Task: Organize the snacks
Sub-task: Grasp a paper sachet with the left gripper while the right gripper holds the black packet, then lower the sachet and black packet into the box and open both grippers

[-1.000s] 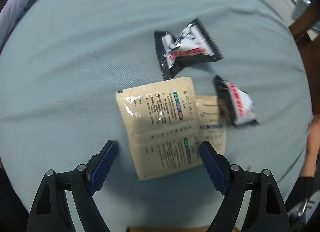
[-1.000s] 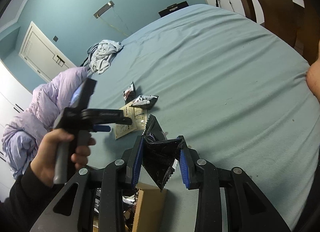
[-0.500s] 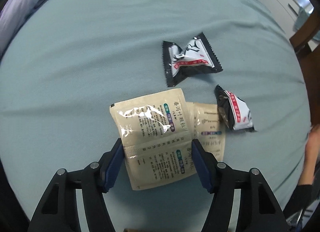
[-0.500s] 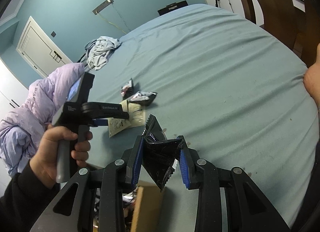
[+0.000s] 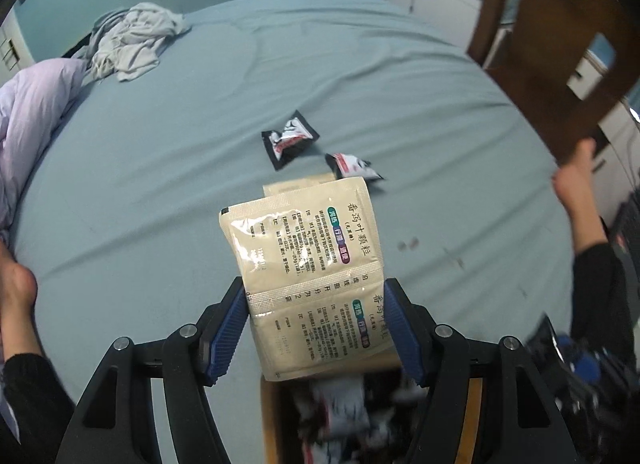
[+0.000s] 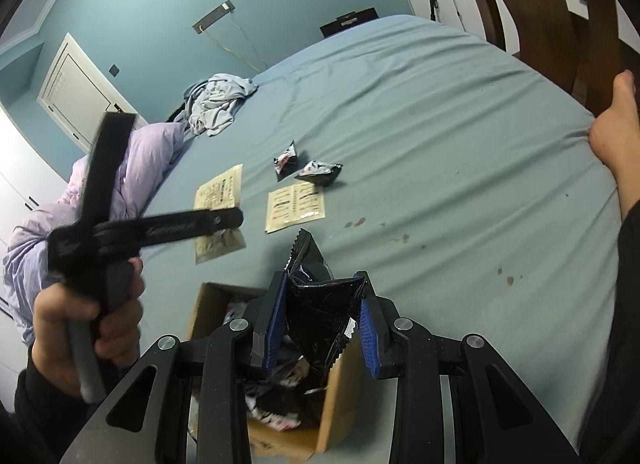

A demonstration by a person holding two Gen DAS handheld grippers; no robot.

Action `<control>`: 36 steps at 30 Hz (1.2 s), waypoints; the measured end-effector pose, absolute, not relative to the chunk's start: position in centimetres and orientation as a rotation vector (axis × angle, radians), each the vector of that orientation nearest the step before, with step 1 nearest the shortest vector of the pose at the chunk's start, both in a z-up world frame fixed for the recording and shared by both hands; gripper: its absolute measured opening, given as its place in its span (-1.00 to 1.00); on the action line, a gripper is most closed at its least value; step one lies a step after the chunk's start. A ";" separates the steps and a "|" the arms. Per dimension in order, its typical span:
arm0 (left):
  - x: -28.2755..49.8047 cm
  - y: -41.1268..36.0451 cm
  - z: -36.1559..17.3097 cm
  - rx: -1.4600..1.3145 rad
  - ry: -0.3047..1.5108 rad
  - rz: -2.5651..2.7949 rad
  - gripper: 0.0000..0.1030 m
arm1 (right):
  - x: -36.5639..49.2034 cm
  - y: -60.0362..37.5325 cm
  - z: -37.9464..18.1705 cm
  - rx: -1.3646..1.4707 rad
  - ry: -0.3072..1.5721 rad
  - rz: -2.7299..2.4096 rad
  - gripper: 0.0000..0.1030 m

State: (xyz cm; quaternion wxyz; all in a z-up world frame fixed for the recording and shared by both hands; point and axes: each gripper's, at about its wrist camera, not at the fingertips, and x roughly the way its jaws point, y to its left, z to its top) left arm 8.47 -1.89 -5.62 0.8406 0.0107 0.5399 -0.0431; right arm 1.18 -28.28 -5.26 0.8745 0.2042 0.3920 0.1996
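Both grippers loaded: left gripper (image 5: 316,328) fingers clamp beige sachet (image 5: 308,264), lifted; right gripper (image 6: 320,324) fingers pinch black packet (image 6: 320,304). Cardboard box (image 6: 336,404) directly below both fingertips.

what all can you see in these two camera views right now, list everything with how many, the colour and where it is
beige sachet strip: 1, held lifted in the left gripper
beige sachet: 1, flat on the bed
black snack packets: 2, black with white and red, on the bed beyond the sachets
black snack packet: 1, clamped in the right gripper
cardboard box: 1, brown, at the near edge, packets inside
bed sheet: 1, light blue-green
crumpled clothes: 1 pile, grey, far left
duvet: 1, lilac, left edge
wooden chair: 1, brown, right
left gripper: black with blue pads
right gripper: black with blue pads
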 end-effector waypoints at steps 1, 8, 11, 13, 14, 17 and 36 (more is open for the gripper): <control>7.3 -1.8 -5.5 0.034 1.141 -0.103 0.30 | 0.8 -28.3 -5.3 0.439 0.822 0.418 -0.39; 1.8 -2.3 -6.0 0.071 1.150 -0.199 0.30 | -1.5 -27.7 -5.5 0.470 0.851 0.408 -0.39; -0.3 -2.8 -6.6 0.097 1.153 -0.211 0.31 | -2.1 -27.4 -5.1 0.459 0.847 0.404 -0.39; -1.4 -3.4 -7.3 0.122 1.162 -0.207 0.32 | -2.4 -27.4 -4.9 0.465 0.848 0.402 -0.39; -1.8 -3.7 -7.6 0.137 1.164 -0.202 0.33 | -2.5 -27.4 -4.8 0.467 0.847 0.401 -0.39; -2.2 -4.4 -8.7 0.171 1.173 -0.194 0.38 | -2.9 -27.2 -5.0 0.471 0.866 0.398 -0.39; -2.2 -0.6 -5.0 0.017 1.124 -0.147 0.72 | -2.4 -27.0 -5.5 0.496 0.906 0.396 -0.39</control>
